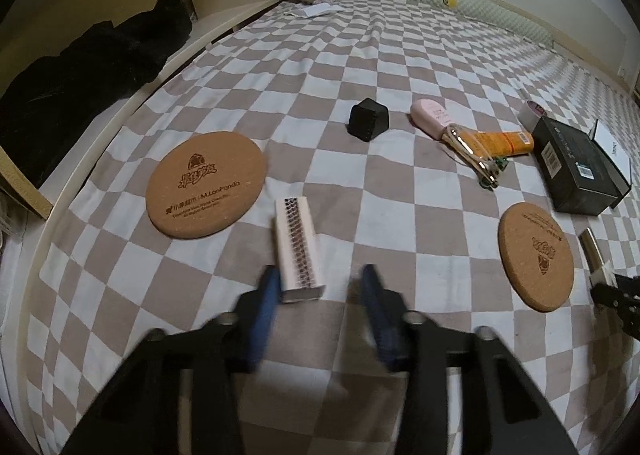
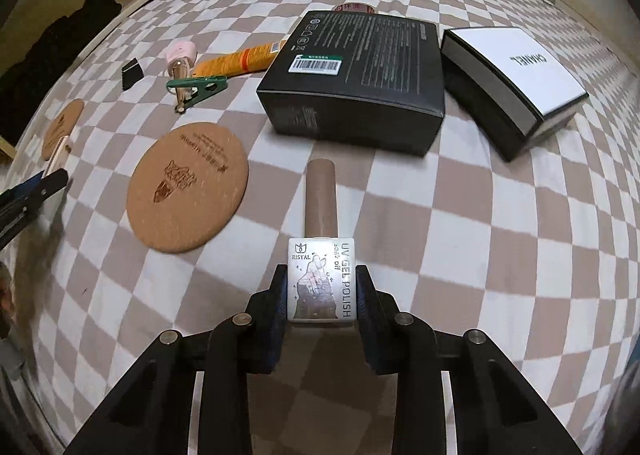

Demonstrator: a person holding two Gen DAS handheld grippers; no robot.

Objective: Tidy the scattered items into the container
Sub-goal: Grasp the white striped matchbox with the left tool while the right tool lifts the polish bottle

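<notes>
The right gripper (image 2: 322,291) is clamped on a gel polish bottle (image 2: 320,279), held above the checked bed cover (image 2: 480,255) just short of the black box (image 2: 360,83). The left gripper (image 1: 320,287) is narrowed around a small patterned box (image 1: 298,247): its left finger (image 1: 266,295) touches the box, its right stands clear

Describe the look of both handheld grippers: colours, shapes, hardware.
Both match. The left gripper and right gripper each have two blue fingers mounted on matte black angular linkage arms that fan out toward the camera, pinned with round silver rivets. No cables, markings or sleeves show in either wrist view.
</notes>
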